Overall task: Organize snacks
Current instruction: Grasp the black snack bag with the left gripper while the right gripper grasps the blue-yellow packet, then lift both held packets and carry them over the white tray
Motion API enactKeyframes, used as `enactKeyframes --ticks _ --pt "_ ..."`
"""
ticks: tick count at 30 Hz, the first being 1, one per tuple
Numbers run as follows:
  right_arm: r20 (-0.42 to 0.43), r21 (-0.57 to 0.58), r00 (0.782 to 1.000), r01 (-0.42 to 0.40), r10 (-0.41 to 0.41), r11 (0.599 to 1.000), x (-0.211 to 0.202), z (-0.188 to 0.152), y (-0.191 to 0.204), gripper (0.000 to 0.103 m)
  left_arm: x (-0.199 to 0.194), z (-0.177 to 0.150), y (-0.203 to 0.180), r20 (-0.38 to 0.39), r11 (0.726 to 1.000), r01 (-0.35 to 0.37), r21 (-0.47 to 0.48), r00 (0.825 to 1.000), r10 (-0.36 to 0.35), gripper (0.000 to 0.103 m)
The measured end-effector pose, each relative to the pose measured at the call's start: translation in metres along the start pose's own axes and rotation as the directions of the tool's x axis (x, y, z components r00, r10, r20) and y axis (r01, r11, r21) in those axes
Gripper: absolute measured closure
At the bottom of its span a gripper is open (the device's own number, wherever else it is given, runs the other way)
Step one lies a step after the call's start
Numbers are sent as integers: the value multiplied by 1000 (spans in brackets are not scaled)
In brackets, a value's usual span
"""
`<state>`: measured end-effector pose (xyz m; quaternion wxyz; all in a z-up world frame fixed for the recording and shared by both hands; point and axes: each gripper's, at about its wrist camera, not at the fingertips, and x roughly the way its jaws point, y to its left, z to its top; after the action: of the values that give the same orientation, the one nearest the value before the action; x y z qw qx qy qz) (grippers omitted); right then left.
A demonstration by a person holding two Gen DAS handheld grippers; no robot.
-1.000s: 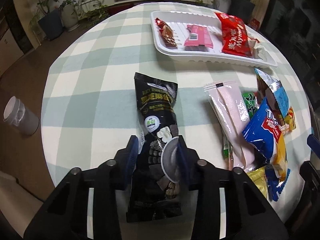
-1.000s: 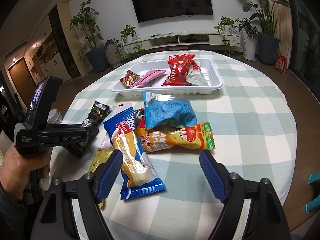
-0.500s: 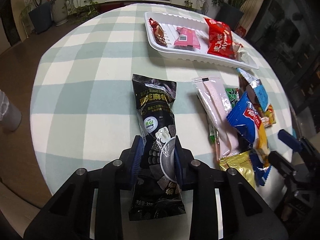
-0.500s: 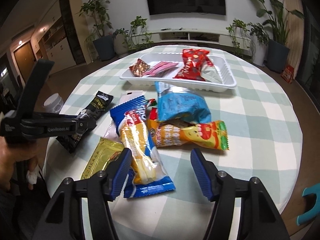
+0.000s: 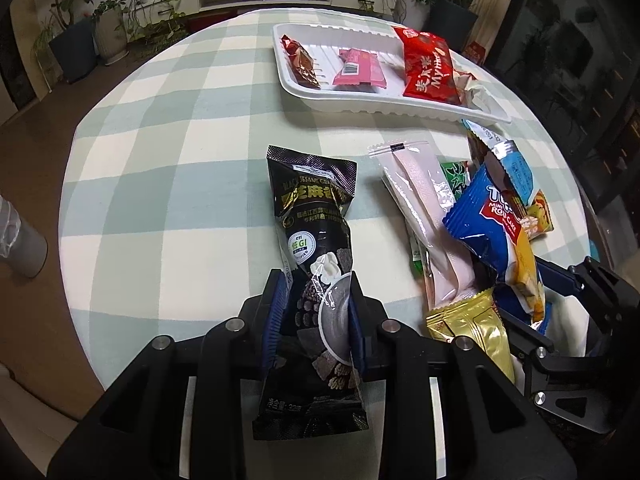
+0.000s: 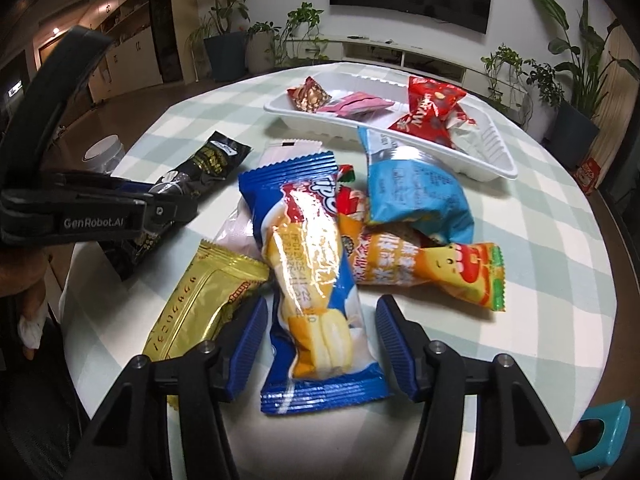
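Observation:
My left gripper (image 5: 316, 292) is shut on the lower half of a long black snack pack (image 5: 312, 200), which lies lengthwise on the checked tablecloth. The same gripper (image 6: 172, 212) shows at the left of the right wrist view, held by a hand. My right gripper (image 6: 320, 328) straddles a blue roll-cake pack (image 6: 312, 248). Its jaws are closing, with a small gap left on each side of the pack. A white tray (image 5: 360, 108) at the far side holds a brown candy, a pink pack and a red pack (image 5: 428, 64).
Around the blue pack lie a gold pack (image 6: 204, 296), a light blue bag (image 6: 416, 196), an orange pack (image 6: 432, 268) and a long pale pink pack (image 5: 424, 200). The round table's edge is close below both grippers. A grey container (image 5: 20, 240) stands on the floor at left.
The left jaws closed onto the black pack. The right gripper moved forward and down over the blue pack, and its jaws narrowed.

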<state>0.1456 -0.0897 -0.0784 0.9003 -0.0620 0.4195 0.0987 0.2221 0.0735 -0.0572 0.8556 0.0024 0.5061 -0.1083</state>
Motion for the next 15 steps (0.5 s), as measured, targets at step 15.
enactKeyframes --ticks 15 --pt "-6 99 996 -90 91 991 -7 -2 -16 72 -1 -1 1 7 1000 15 -8 1000 -15 77"
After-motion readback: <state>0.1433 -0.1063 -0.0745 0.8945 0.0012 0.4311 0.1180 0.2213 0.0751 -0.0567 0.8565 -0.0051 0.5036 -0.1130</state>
